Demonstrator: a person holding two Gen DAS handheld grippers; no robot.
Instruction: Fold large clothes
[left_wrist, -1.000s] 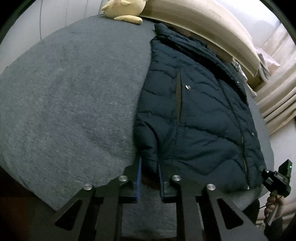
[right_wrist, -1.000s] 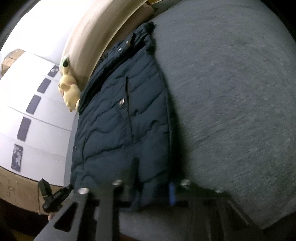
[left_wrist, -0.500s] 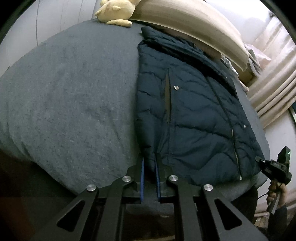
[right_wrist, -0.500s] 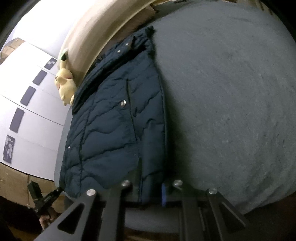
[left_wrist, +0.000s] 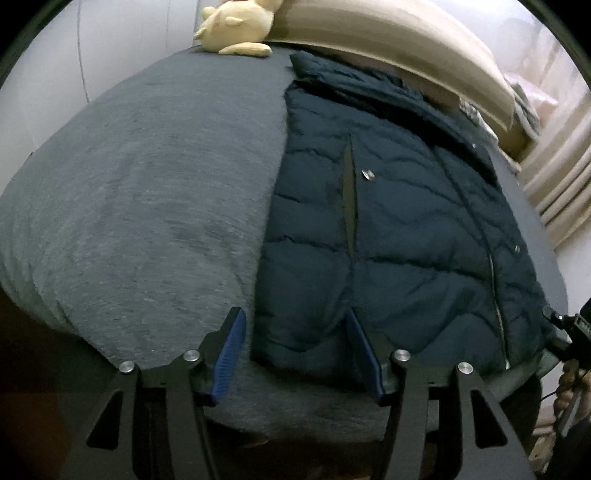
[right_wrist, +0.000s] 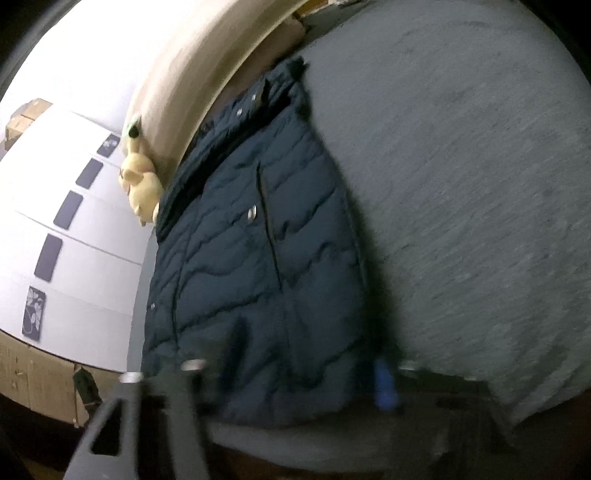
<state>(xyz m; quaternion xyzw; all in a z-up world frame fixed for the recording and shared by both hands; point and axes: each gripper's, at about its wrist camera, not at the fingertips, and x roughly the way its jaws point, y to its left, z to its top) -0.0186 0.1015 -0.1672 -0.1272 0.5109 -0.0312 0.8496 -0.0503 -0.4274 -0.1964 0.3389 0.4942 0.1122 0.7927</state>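
A dark navy quilted puffer jacket (left_wrist: 399, 229) lies flat on a grey bed (left_wrist: 147, 192), collar toward the headboard, hem toward me. It also shows in the right wrist view (right_wrist: 258, 258). My left gripper (left_wrist: 295, 332) is open, its blue-padded fingers (left_wrist: 227, 354) spread either side of the jacket's lower left hem corner, not clamped on it. My right gripper (right_wrist: 306, 354) is open around the lower right hem corner; this view is blurred. The right gripper also shows at the edge of the left wrist view (left_wrist: 570, 332).
A yellow plush toy (left_wrist: 236, 27) sits at the bed's far left corner by the beige headboard (left_wrist: 388, 37); it also shows in the right wrist view (right_wrist: 142, 184). Curtains (left_wrist: 561, 192) hang at the right. A white wardrobe (right_wrist: 74, 229) and cardboard boxes (right_wrist: 37, 380) stand beyond the bed.
Both grippers have gone from shut on the jacket's hem corners to open, letting the hem go. The jacket now lies flat near the bed's front edge.
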